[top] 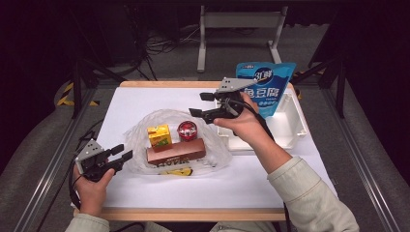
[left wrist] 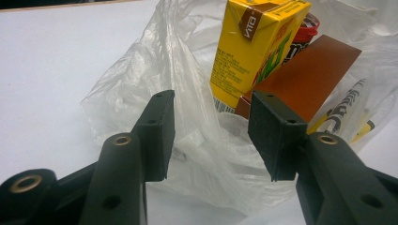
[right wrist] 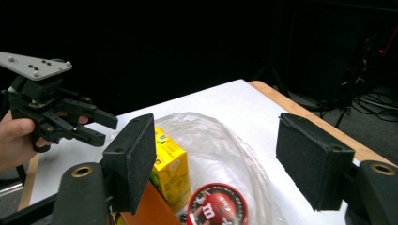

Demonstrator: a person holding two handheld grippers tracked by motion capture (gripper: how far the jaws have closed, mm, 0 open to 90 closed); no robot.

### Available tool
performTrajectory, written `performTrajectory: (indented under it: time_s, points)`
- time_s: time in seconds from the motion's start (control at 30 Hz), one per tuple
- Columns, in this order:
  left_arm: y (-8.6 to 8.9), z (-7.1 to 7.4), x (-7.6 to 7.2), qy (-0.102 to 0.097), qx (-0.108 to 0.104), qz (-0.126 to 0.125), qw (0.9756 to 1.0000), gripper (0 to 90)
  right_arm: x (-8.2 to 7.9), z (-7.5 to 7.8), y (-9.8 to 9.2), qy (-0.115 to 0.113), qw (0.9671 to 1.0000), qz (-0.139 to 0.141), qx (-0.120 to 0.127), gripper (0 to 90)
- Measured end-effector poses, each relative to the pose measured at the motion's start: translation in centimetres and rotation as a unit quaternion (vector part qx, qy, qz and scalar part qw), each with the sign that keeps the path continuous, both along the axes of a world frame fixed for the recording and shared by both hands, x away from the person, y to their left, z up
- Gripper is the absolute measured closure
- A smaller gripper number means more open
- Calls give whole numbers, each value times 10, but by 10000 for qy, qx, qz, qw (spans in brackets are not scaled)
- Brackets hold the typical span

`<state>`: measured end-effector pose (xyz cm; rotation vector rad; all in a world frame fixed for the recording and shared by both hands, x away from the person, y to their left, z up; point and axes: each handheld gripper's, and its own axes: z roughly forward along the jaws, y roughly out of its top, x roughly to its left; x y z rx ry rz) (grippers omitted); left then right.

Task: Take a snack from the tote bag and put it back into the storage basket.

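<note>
the left tool [top: 123, 153] sits low on the desk [top: 241, 186] with its jaws apart and nothing pinched. the edge of the clear plastic bag [left wrist: 141, 101] lies right in front of it, and a loose fold of the bag sits between the two jaws, but they do not squeeze it. a bit past that fold, on the bag, stands the yellow juice box [left wrist: 253, 49], and the brown box [left wrist: 305, 79] lies right beside it, with its long side running across the front of the left tool. the red round candy tin [top: 187, 130] is just behind them.

the right tool [top: 202, 104] hangs in the air over the far side of the bag, jaws wide and empty. the tin and juice box are below it. it is farther from the bag's edge than the left tool.

so i think the left tool is the one to grab the bag. it only has to close.
</note>
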<state>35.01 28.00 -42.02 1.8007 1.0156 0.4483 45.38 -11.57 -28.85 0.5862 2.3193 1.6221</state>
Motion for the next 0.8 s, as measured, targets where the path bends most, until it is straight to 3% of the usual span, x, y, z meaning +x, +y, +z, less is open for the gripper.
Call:
performTrajectory:
  time_s: [0.47,0.8]
  points:
    - [3,-1,1,-21,-24,49,10000,519,3,-8,36,39,9990,429,-82,284]
    - [4,0,-12,-51,102,80,9999,518,8,-23,58,178,9978,597,-244,278]
